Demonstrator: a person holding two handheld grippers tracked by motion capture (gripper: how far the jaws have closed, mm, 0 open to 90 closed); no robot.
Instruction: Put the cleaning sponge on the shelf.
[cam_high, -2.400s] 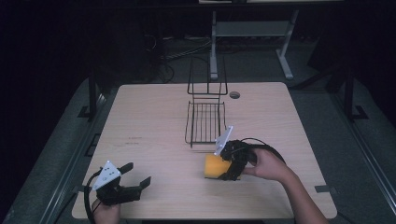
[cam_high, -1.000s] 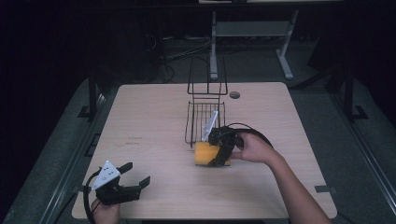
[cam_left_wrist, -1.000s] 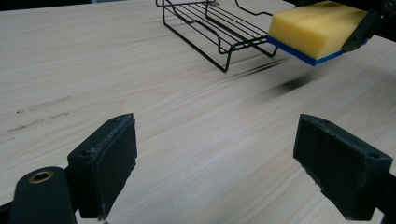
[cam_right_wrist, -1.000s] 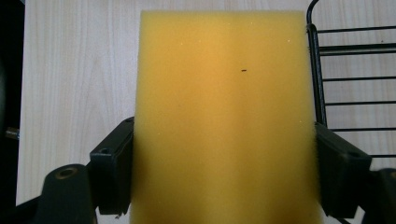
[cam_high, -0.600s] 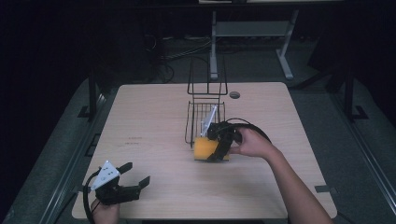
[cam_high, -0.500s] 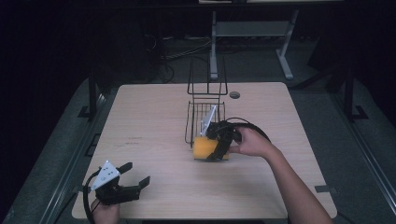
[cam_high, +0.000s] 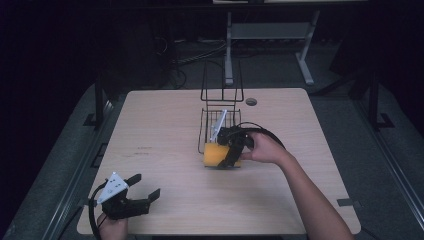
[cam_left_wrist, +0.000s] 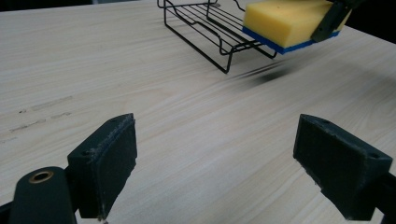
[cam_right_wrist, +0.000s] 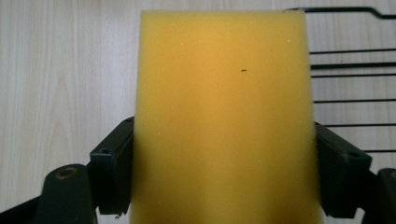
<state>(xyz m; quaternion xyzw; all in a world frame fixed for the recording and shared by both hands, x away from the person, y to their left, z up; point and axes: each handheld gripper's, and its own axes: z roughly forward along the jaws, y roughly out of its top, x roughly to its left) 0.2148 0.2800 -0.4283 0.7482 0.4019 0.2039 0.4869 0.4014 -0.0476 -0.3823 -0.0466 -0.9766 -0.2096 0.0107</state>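
Pale wood table (cam_high: 165, 125) — black wire rack (cam_high: 220, 116) on it

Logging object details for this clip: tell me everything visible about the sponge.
The sponge is a rectangular block of yellow foam with a thin blue layer underneath. The right tool grips it by its two long sides. It is held roughly level, clear of the table, at the near edge of the black wire rack.

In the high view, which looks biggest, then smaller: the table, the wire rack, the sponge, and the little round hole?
1. table
2. wire rack
3. sponge
4. round hole

The rack sits farther from the camera than the sponge, yet looks bigger.
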